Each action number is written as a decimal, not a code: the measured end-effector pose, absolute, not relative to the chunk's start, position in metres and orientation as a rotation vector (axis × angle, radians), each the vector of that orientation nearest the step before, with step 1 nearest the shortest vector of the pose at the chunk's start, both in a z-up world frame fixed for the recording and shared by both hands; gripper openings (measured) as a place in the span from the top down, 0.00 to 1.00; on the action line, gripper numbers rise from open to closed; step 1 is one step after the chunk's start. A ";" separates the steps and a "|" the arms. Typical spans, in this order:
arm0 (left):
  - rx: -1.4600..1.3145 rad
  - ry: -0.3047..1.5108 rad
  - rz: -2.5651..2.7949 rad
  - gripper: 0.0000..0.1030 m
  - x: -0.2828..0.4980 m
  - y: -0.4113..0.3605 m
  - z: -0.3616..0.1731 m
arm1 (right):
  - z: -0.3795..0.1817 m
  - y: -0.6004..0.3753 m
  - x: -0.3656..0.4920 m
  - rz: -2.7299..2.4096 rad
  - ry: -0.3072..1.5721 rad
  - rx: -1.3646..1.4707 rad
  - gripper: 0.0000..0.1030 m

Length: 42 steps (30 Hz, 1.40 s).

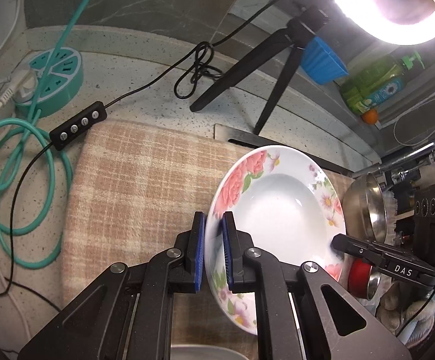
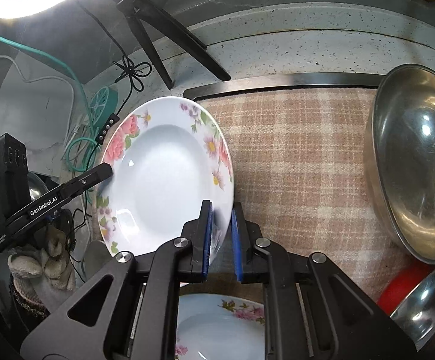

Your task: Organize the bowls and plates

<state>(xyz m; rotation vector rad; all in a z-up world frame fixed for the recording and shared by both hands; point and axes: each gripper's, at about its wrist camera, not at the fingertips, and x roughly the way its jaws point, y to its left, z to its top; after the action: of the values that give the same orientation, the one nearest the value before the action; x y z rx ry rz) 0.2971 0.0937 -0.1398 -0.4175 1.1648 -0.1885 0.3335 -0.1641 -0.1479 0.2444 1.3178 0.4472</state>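
Both grippers clamp one flowered plate, held tilted above a checked cloth.

Seen from the left wrist, the left gripper (image 1: 214, 243) has its blue pads closed on the near left rim of the flowered plate (image 1: 277, 210), which stands on edge over the checked cloth (image 1: 133, 180); the right gripper (image 1: 337, 241) touches the plate's right rim, a steel bowl (image 1: 364, 207) lies just beyond it, and a round green power strip (image 1: 58, 78) sits far left on the counter. Seen from the right wrist, the right gripper (image 2: 222, 237) pinches the plate's (image 2: 163, 174) near right rim, the left gripper (image 2: 108, 169) meets its left rim, a second flowered plate (image 2: 217, 327) lies below, nearest the camera, and a large steel bowl (image 2: 412, 162) leans at right, well apart.
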 end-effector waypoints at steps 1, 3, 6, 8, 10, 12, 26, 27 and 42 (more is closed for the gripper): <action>-0.417 1.161 -0.192 0.91 0.294 0.092 -0.137 | -0.145 -0.166 0.329 0.447 1.312 0.244 0.88; -0.418 1.158 -0.199 0.91 0.289 0.090 -0.134 | -0.140 -0.169 0.320 0.450 1.304 0.245 0.88; -0.415 1.147 -0.214 0.91 0.279 0.085 -0.129 | -0.133 -0.174 0.308 0.458 1.294 0.249 0.88; -0.416 1.142 -0.221 0.91 0.271 0.082 -0.126 | -0.130 -0.179 0.298 0.459 1.287 0.253 0.88; -0.408 1.142 -0.233 0.91 0.263 0.077 -0.124 | -0.127 -0.184 0.288 0.457 1.280 0.261 0.88; -0.398 1.143 -0.245 0.91 0.255 0.070 -0.123 | -0.126 -0.191 0.279 0.452 1.276 0.277 0.88; -0.342 1.169 -0.332 0.91 0.219 0.033 -0.122 | -0.138 -0.225 0.211 0.407 1.280 0.319 0.88; -0.338 1.173 -0.337 0.91 0.218 0.031 -0.123 | -0.139 -0.227 0.206 0.405 1.281 0.321 0.88; -0.265 1.242 -0.412 0.90 0.194 -0.004 -0.142 | -0.149 -0.248 0.149 0.345 1.283 0.310 0.87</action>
<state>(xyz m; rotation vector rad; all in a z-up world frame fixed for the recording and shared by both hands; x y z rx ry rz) 0.1941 -0.0037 -0.1421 -0.2655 1.2416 -0.4117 0.1490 -0.2478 -0.1493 0.3101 1.2833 0.3455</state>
